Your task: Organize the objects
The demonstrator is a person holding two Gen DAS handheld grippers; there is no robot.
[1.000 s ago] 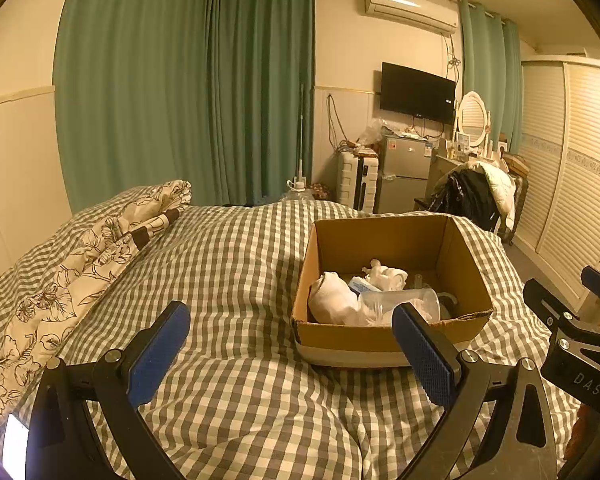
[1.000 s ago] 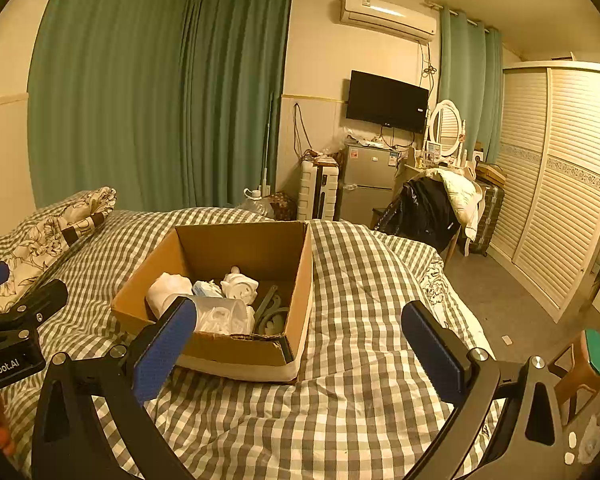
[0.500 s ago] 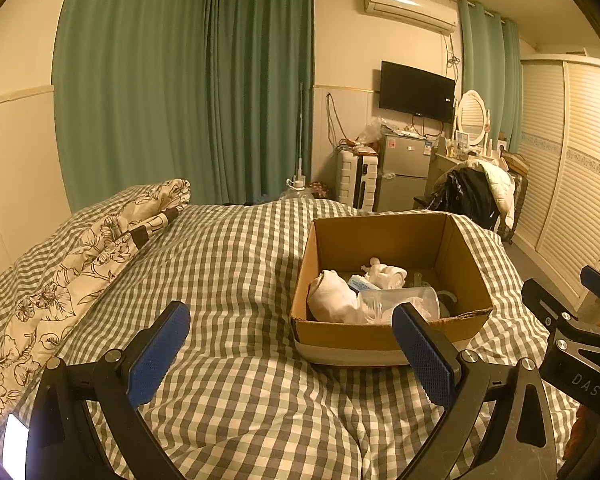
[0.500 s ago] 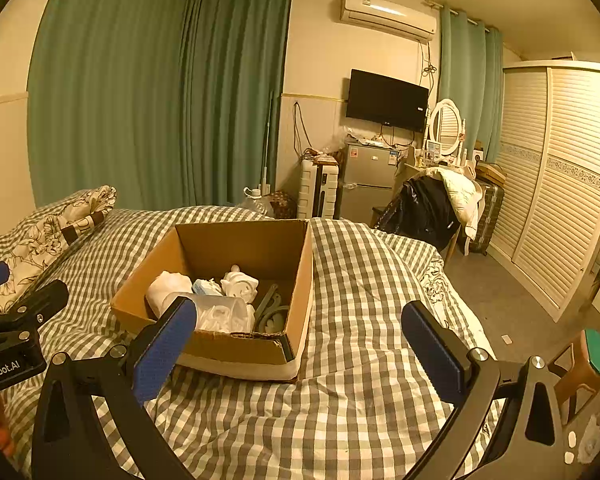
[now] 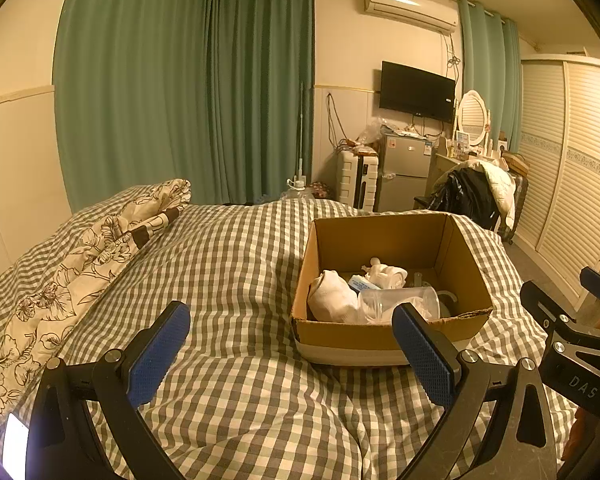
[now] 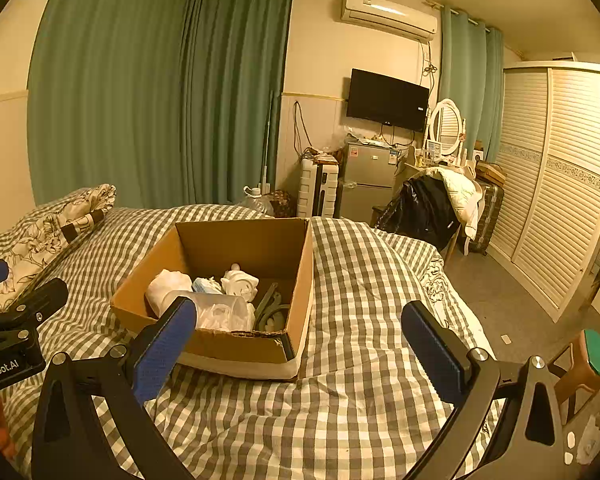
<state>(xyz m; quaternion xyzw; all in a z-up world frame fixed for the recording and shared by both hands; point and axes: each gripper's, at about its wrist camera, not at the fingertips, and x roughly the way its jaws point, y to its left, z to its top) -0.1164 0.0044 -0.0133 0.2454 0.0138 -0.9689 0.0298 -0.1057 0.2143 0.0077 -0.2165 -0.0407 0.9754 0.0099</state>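
Cardboard box (image 5: 388, 280) sits on the soft checked bed (image 5: 236, 264), holding a clear cup (image 5: 400, 302) and white bundles. Left gripper (image 5: 290, 354) and right gripper (image 6: 300, 346) both spread, empty. Risk: the cup slips or crushes; the box tips on the bedding.

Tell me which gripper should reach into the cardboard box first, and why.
Probably the right gripper. In its view the cardboard box sits just ahead, the clear plastic cup right past its left finger. The left gripper mostly faces bare checked bedspread. Both are open and empty.
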